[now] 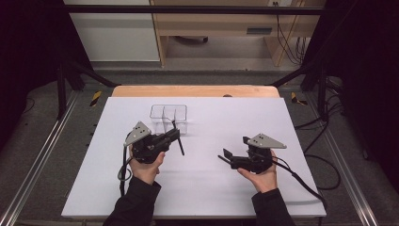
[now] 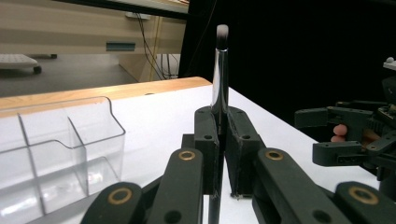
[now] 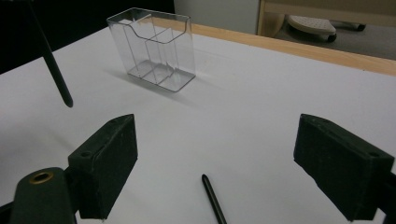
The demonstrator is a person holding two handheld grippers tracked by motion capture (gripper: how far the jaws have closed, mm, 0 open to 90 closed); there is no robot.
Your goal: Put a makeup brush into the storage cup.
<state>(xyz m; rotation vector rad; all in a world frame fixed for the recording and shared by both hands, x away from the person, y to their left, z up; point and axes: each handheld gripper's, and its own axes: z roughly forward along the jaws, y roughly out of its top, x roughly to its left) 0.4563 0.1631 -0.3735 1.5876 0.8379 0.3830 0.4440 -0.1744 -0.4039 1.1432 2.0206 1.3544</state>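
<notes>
Left gripper (image 1: 175, 135) is clamped on a makeup brush (image 2: 220, 70), held upright just beside the clear organizer (image 1: 168, 117), whose 3 compartments look empty. Right gripper (image 1: 235, 151) is spread wide above a second brush (image 3: 213, 198) lying on the worktop (image 1: 202, 183). Judgement: placement not begun; open room all round.

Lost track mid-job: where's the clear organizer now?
High view: the clear organizer stands upright toward the table's far edge, left of centre, just beyond the brush clamped in the left gripper.
</notes>
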